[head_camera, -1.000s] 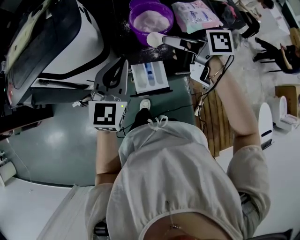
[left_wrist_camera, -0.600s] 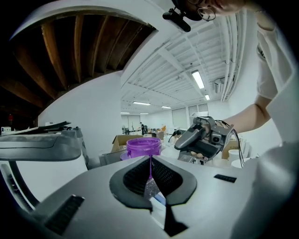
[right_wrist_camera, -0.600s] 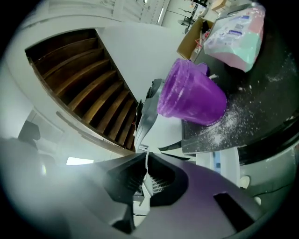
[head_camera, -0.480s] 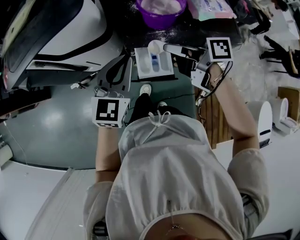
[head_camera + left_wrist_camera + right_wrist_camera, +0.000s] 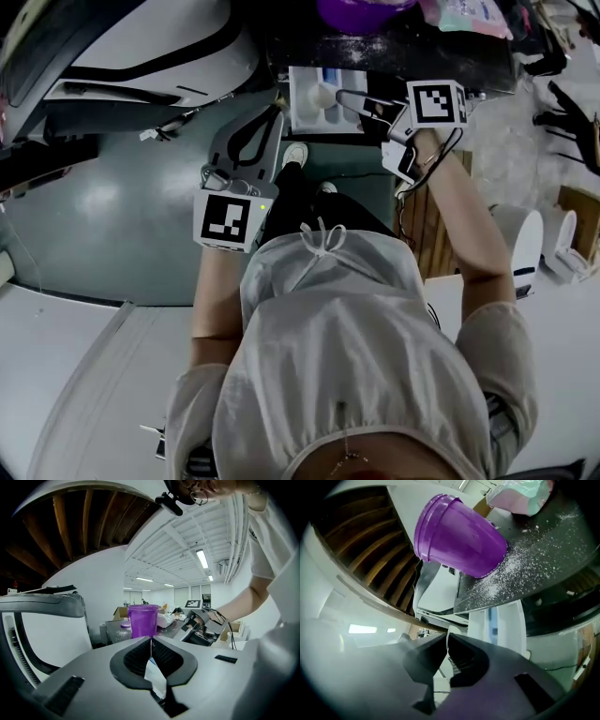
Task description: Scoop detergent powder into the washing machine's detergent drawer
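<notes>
**Desk:** The fingers (image 5: 468, 660) first: how do they stand?

**Photographer:** Those of the right gripper (image 5: 446, 637) are pressed nearly together on the thin white handle of the scoop (image 5: 323, 94). The left gripper (image 5: 151, 639) has its tips touching, with nothing between them.

**Desk:** And where is the scoop?

**Photographer:** In the head view its bowl hangs over the open drawer (image 5: 307, 114), a white tray with a blue part that juts out below the counter's edge. Whether there is powder in the bowl cannot be told.

**Desk:** The supply?

**Photographer:** A purple tub (image 5: 459, 536) stands on the dark counter (image 5: 543, 550) above the drawer. White powder (image 5: 511, 573) is scattered round its foot. A pale bag (image 5: 520, 494) lies just beyond it.

**Desk:** And the left gripper?

**Photographer:** It is held low and to the left of the drawer, apart from the scoop and pointing toward the tub. It is over the grey floor (image 5: 112, 225), with the white machine (image 5: 159, 47) further left.
</notes>
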A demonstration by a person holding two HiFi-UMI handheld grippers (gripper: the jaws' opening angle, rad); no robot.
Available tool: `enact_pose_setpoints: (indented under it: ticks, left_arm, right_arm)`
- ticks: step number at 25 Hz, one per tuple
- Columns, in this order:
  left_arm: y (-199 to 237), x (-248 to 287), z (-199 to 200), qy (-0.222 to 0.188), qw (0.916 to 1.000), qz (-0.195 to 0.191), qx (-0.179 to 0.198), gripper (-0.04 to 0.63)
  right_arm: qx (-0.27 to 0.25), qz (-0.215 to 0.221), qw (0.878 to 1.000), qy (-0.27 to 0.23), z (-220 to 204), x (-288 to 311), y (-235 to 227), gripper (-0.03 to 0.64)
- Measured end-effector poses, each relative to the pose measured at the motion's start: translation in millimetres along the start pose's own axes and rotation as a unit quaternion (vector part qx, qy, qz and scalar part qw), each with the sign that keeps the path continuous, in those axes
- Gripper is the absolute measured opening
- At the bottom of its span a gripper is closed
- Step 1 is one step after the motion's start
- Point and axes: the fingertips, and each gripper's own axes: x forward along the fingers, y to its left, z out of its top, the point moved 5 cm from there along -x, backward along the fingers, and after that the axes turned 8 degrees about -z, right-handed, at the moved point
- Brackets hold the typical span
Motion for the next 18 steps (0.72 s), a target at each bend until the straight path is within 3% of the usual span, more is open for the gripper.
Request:
enact_pose_setpoints:
  ticks: [6, 10, 15, 18]
  left_arm:
    - [0, -6, -22, 0.003, 0.9998, 0.009, -0.018, 0.026]
    - [3, -11, -35, 0.007, 0.9994, 0.019, -0.029, 0.026]
    - [5, -19, -46, 0.009, 0.9987, 0.033, -0.038, 0.026]
    - [3, -24, -51, 0.01, 0.9983, 0.039, -0.043, 0.027]
  right_arm:
    - [-0.128, -0.046, 0.991, 0.021, -1, 29, -14, 0.011]
    - [-0.214, -0.093, 0.972, 0.025, -2, 45, -16, 0.011]
    - [-0.353, -0.141, 0.924, 0.033, -9, 61, -10, 0.011]
    - [-0.435, -0.174, 0.883, 0.035, -14, 65, -8, 0.011]
